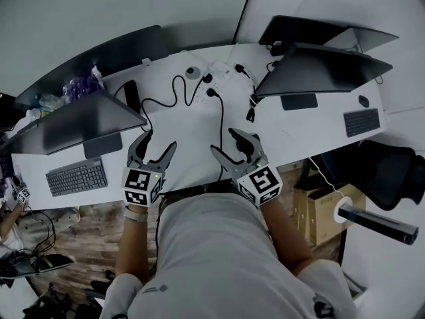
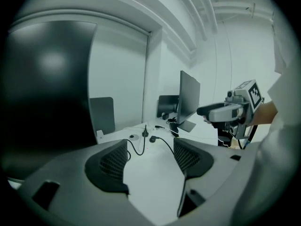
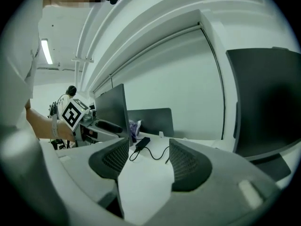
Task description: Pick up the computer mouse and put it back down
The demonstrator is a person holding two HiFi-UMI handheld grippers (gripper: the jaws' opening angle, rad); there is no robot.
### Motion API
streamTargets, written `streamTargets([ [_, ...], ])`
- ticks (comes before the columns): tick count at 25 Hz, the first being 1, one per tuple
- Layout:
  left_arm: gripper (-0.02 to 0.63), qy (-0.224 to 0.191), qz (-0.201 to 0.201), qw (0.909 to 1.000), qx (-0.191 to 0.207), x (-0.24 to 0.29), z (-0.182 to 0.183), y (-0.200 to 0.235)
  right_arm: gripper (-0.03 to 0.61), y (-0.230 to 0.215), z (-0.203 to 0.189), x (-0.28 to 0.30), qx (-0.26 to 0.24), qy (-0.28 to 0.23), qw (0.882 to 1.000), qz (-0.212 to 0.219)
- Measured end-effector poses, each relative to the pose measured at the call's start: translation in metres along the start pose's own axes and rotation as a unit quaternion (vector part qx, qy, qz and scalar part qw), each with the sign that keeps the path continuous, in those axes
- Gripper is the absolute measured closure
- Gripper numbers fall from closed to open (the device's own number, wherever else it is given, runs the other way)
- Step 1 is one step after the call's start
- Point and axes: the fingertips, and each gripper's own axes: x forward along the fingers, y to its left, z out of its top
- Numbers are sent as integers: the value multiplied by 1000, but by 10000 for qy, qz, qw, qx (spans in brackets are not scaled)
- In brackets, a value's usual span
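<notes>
Seen from the head view, the person stands at the near edge of a white desk (image 1: 192, 128) with both grippers held low over it, side by side in front of the body. The left gripper (image 1: 159, 142) and the right gripper (image 1: 224, 141) each have their jaws spread wide with nothing between them. The computer mouse (image 1: 364, 101) shows only in this view, as a small dark oval at the far right end of the desk. It lies just beyond the right keyboard (image 1: 362, 121), beside the right monitor (image 1: 322, 72) and well apart from both grippers. A second keyboard (image 1: 76, 177) lies at the left end under the left monitor (image 1: 83, 118). Black cables (image 1: 219, 111) loop across the middle of the desk. The left gripper view confirms the wide-open jaws of the left gripper (image 2: 150, 159), with only bare desk and a cable end framed between them. It also shows the other gripper from the side, its marker cube (image 2: 249, 93) raised in front of a monitor seen edge-on. The right gripper view likewise shows the right gripper (image 3: 146, 161) open and empty. Beyond its jaws a black power adapter (image 3: 140, 143) lies on its cable, and something purple (image 3: 134, 125) sits before a dark partition panel (image 3: 153, 120).
</notes>
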Motion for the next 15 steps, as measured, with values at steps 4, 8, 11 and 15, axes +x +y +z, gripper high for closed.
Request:
streamTargets([
  [4, 311, -356, 110, 9992, -128, -17, 13, 13, 314, 12, 17, 15, -117, -89, 9997, 217],
  [8, 311, -680, 147, 9971, -299, -30, 27, 22, 314, 21, 33, 22, -205, -227, 9989, 365],
  [11, 311, -931, 90, 9948, -405, -38, 36, 23, 314, 26, 44, 24, -305, -331, 9979, 461],
  [15, 311, -1284, -61, 9899, -595, -44, 47, 20, 314, 29, 55, 22, -391, -484, 9967, 517],
])
